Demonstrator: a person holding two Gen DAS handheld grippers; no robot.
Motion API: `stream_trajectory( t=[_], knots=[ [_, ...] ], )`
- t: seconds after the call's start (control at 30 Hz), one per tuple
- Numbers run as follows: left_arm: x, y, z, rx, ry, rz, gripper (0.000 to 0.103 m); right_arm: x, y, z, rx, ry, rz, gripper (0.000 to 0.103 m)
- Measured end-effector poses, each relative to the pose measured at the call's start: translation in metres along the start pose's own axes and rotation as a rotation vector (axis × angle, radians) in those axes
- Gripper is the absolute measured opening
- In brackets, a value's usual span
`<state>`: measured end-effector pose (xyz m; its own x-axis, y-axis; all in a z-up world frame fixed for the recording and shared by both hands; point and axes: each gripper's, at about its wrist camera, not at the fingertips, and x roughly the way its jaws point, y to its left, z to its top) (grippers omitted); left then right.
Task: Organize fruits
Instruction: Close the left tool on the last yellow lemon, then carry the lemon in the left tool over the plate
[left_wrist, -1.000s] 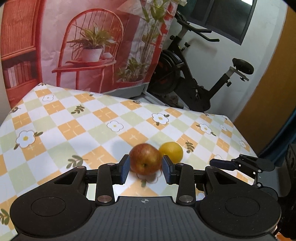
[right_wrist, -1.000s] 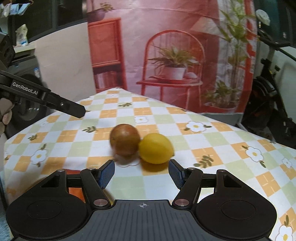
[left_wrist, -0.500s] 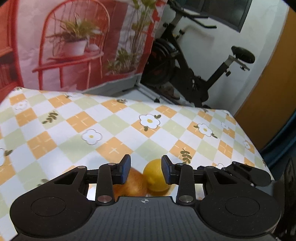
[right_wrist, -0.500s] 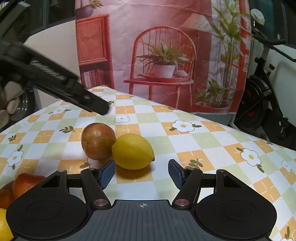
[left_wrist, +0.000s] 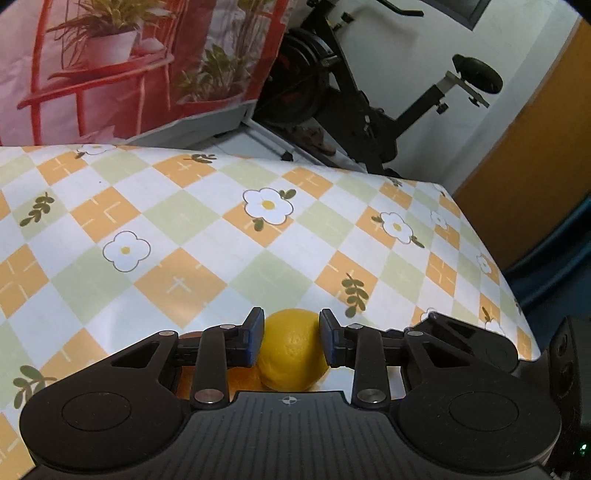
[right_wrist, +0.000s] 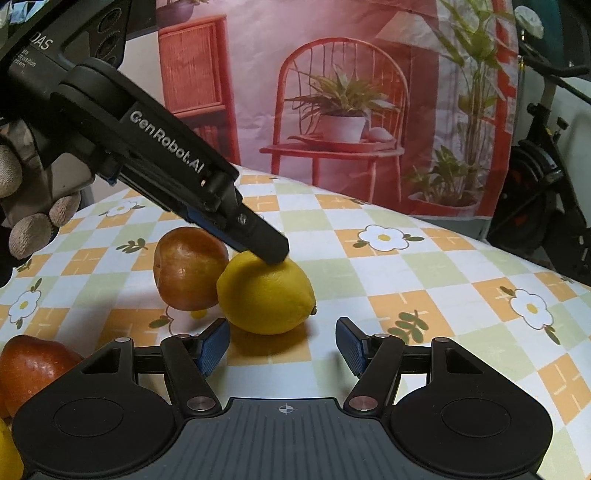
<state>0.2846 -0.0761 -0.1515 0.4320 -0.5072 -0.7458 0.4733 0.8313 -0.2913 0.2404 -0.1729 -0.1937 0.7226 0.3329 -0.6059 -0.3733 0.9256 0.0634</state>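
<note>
1. Straddling the lemon (left_wrist: 291, 350) with our left gripper (left_wrist: 291, 341), we have the fingers narrow, one blue pad on each flank at lower centre of the left view; whether they press or only bracket it we cannot tell.
2. Waiting at lower centre of its own frame, our right gripper (right_wrist: 282, 345) has its fingers wide apart and empty, just short of the same lemon on the checked surface (right_wrist: 424, 280).
3. Risk, as we judge it: the lemon is round and waxy, so an off-centre squeeze could squirt it out and roll it across the cloth. It touches the apple (right_wrist: 188, 269), so a knock could shift both.
4. The right view shows what the left hides: the whole apple, the left finger resting high on the lemon's crown, and another red fruit (right_wrist: 35, 365) at lower left. That high hold looks shallow to us.
5. The left view alone shows both pads around the lemon, and the surface's far edge.
</note>
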Motion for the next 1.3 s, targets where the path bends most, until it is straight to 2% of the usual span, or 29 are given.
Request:
stream_trajectory(
  t=[0.37,0.47,0.57,0.97,1.3],
  knots=[
    [0.001,0.000,0.001,0.002,-0.002,-0.030,0.034,0.019,0.002,0.005,-0.018,0.024,0.037,0.060],
    [0.001,-0.003,0.001,0.009,-0.005,-0.033,0.034,0.022,0.003,0.006,-0.018,0.031,0.065,0.053],
    [0.000,-0.003,0.000,0.009,0.000,-0.040,0.034,0.019,0.001,0.004,-0.005,0.032,0.076,0.052],
    [-0.004,-0.017,-0.018,0.033,0.040,-0.078,0.034,-0.013,0.002,-0.015,0.037,0.033,0.112,0.052],
    [-0.030,-0.040,-0.025,0.075,0.006,-0.085,0.034,-0.048,0.008,-0.017,0.031,-0.008,0.105,0.052]
  ],
)
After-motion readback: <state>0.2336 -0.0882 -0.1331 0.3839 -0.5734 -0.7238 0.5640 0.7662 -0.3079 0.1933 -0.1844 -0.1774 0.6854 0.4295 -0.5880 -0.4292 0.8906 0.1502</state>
